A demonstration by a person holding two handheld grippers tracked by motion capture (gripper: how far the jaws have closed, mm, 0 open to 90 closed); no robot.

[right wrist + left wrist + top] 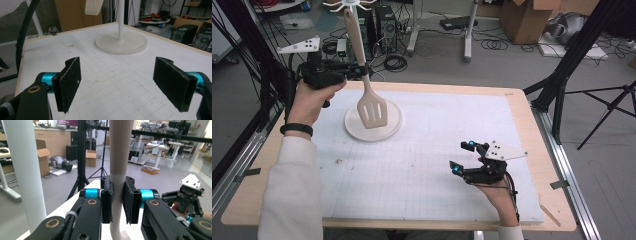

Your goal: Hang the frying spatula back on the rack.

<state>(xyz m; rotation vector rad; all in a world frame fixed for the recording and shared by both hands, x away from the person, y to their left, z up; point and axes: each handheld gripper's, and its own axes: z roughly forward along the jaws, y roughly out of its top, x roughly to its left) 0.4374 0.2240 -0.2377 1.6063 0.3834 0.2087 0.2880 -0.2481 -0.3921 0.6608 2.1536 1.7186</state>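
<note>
High view, left to right. At the upper left of the frame the person's left hand raises the left gripper above the table's far edge; its jaws are clamped on the handle of a cream slotted spatula. The spatula hangs nearly upright, handle uppermost, its slotted blade low over a round white stand base that lies on the white gridded mat covering the wooden table. Whether the blade touches the base cannot be told. A hook rack at the upper edge of the frame tops the stand.

At the lower right, the right hand holds the right gripper low over the mat, well apart from the stand, with its jaws spread and nothing between them.

Left gripper view. The two black pads press against the spatula handle at centre frame; a white pole stands at the left, and the other gripper shows at the lower right.

Right gripper view. The open pads frame bare mat; beyond them, at upper centre, the stand base and its pole rise, with the spatula blade at the top edge, left of the pole.
</note>
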